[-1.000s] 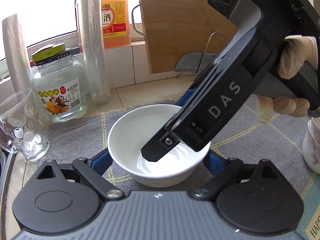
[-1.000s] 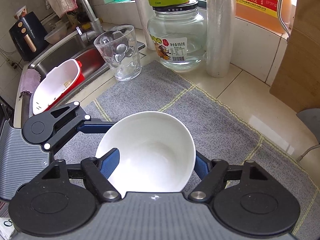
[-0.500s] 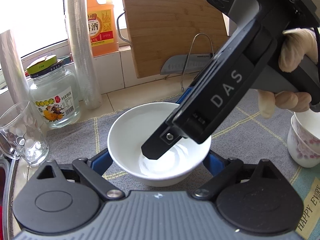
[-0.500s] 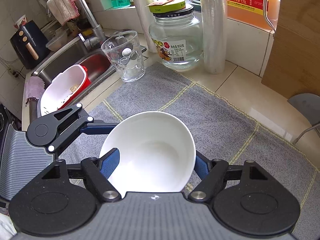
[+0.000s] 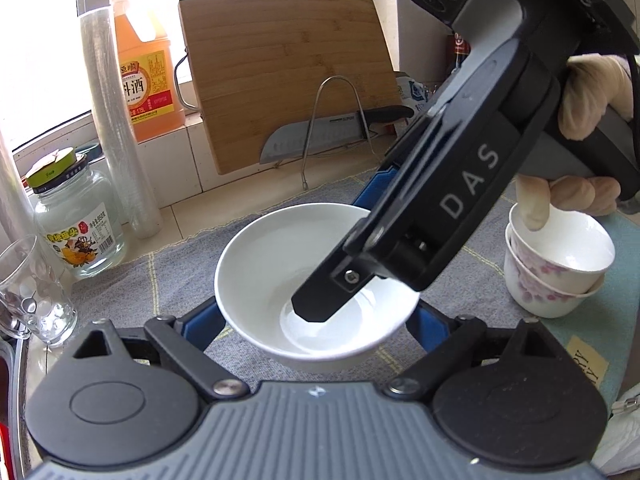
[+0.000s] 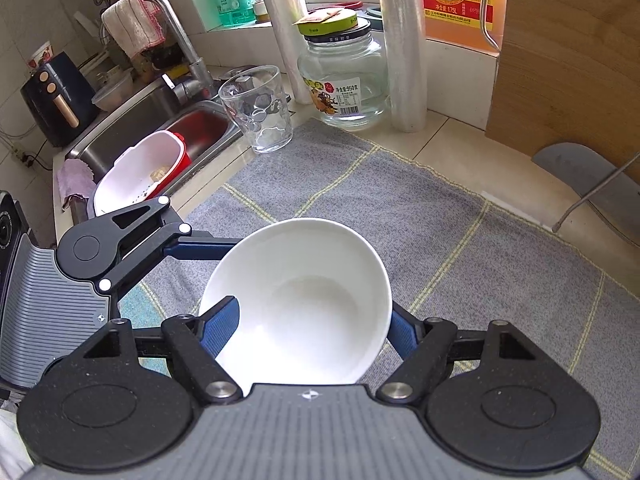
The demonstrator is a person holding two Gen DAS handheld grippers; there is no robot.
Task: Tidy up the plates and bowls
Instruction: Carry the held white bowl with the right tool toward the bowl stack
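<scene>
1. Clearly the work is under way: the white bowl (image 5: 280, 264) is caught by both tools at once and appears to hang just clear of the grey checked mat (image 5: 132, 280), tilted slightly.
2. The left gripper (image 5: 312, 322) stands wide, with its blue pads pressed on the bowl's outer wall, one on each side.
3. The right gripper (image 6: 312, 326) comes down steeply from above. One finger reaches inside the bowl and the other sits outside the wall, so it pinches the bowl as well. A gloved hand (image 5: 576, 120) holds its handle.
4. As done so far, I count two small flower-patterned bowls (image 5: 548, 284) nested together at the mat's right edge, near the white bowl but apart from it.
5. What is left, as I judge it, is to carry the white bowl to its resting place, perhaps beside that nested pair, set it down and free both claws.
6. No plates show in either view, so whether any wait to be sorted cannot be told.
7. Around the mat stand a glass tumbler (image 6: 258, 110), a lidded glass jar (image 6: 346, 80) and a bamboo cutting board (image 5: 288, 76), none of them touching the bowl.
</scene>
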